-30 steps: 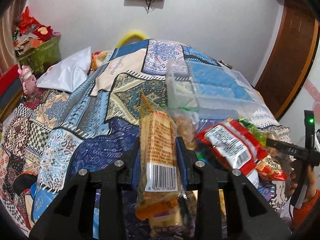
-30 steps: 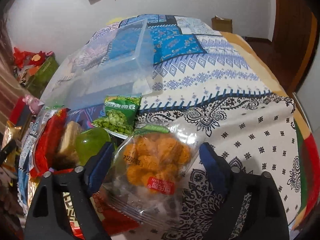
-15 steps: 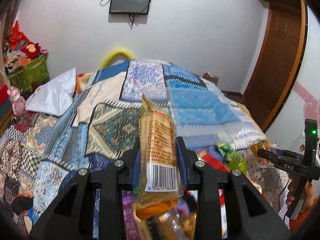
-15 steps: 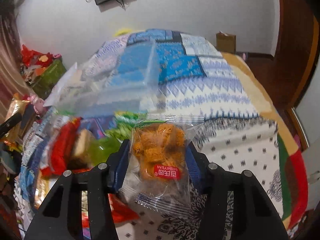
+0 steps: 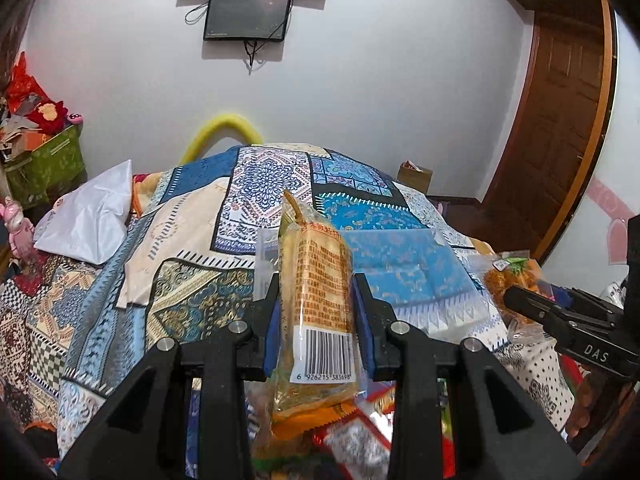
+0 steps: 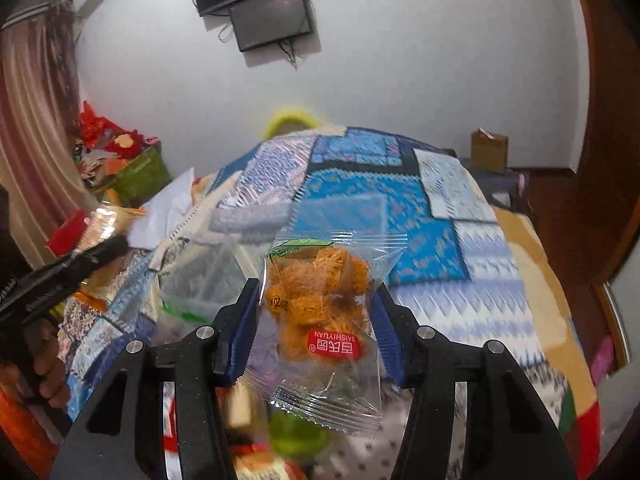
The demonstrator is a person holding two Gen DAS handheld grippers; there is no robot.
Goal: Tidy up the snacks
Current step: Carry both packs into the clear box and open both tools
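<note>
My left gripper [image 5: 316, 320] is shut on a tall yellow-orange snack pack with a barcode [image 5: 320, 308], held upright above the bed. My right gripper [image 6: 316, 320] is shut on a clear packet of orange crispy snack with a red label [image 6: 320, 312], also lifted. A clear plastic storage box [image 5: 400, 280] lies on the patterned bedspread just beyond both grippers; it also shows in the right wrist view [image 6: 280, 232]. Each gripper appears in the other's view, the right [image 5: 560, 316] and the left [image 6: 64, 276]. More snacks lie below the grippers [image 5: 352, 440].
The bed is covered by a blue patchwork spread [image 5: 272, 176]. A white pillow [image 5: 92, 216] lies at the left. A green box of toys [image 5: 44, 160] stands left of the bed. A wooden door [image 5: 560, 140] is on the right, a cardboard box [image 6: 490, 150] on the floor.
Both grippers have risen and tilted upward with their snacks. The right gripper has closed from wide open onto the orange packet. The snack pile has dropped to the bottom of both views.
</note>
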